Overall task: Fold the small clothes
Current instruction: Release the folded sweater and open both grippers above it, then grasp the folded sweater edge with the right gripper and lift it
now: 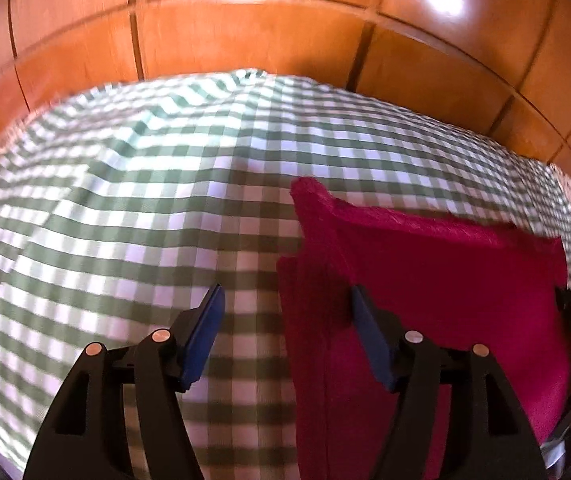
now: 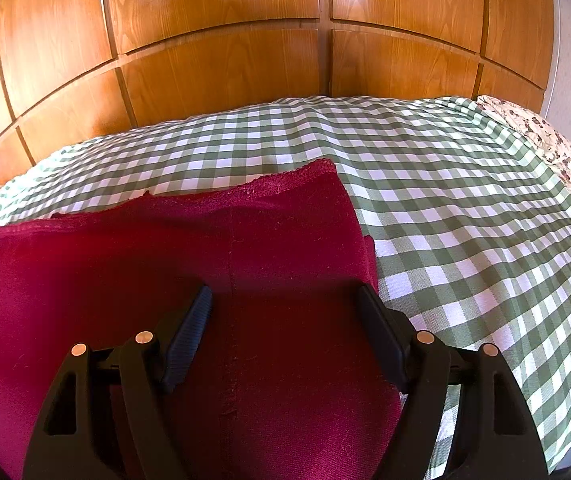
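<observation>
— Where the wood-panelled wall [image 2: 221, 76] ends, what lies below?
— A green-checked cloth [image 2: 465, 216]; the red garment [image 2: 165, 264] lies flat on it.
— Claws?
— Left claw [image 1: 287, 304] gapes, empty, at the garment's edge; right claw [image 2: 283, 304] gapes above it, gripping nothing.

Both grippers have matte black plastic arms with slotted cut-outs and round silver pins; left gripper [image 1: 287, 312] has blue pads, right gripper [image 2: 285, 312] has dark ribbed pads.

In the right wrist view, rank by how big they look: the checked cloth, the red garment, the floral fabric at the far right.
1. Checked cloth, about level with the garment; nearness to the camera inflates the garment.
2. Red garment.
3. Floral fabric, clearly smallest.
</observation>
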Demonstrator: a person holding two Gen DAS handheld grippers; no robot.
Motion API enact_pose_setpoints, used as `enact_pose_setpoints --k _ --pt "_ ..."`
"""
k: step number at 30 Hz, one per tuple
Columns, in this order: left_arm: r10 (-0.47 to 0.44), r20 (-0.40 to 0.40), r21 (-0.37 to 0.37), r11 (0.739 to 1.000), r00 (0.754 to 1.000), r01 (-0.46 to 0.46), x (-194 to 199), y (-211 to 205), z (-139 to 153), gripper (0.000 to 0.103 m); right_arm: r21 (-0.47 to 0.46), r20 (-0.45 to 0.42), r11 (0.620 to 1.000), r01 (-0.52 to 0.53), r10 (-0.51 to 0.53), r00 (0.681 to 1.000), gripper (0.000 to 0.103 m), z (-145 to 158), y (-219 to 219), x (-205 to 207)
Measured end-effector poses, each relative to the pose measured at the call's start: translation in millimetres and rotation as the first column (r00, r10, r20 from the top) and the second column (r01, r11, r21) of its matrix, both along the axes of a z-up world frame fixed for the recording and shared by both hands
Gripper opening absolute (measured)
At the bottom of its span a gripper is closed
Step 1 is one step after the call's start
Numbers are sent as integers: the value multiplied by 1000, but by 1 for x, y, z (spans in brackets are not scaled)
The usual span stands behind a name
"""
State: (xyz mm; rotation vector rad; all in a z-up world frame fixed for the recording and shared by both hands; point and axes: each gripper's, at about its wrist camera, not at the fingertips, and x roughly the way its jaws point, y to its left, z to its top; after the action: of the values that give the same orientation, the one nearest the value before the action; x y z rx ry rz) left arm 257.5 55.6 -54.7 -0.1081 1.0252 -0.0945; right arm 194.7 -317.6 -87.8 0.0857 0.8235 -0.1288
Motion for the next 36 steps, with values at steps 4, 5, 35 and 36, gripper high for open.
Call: enact_pose_setpoints --k 4,5,35,36 --pt "-31 -28 -107 994 999 28 17 -1 -8 16 0 1 1000 0 0 1000 74 0 0 0" --pt "-21 4 -72 997 1000 21 17 -5 -7 6 0 1 1000 0 0 1000 74 0 0 0" --pt "-139 155 37 990 978 135 -80 -65 14 54 197 -39 980 40 -33 999 91 25 -50 -36" --pt "-152 138 38 988 979 148 -80 -69 9 55 229 -53 972 51 -40 998 91 22 -56 -41"
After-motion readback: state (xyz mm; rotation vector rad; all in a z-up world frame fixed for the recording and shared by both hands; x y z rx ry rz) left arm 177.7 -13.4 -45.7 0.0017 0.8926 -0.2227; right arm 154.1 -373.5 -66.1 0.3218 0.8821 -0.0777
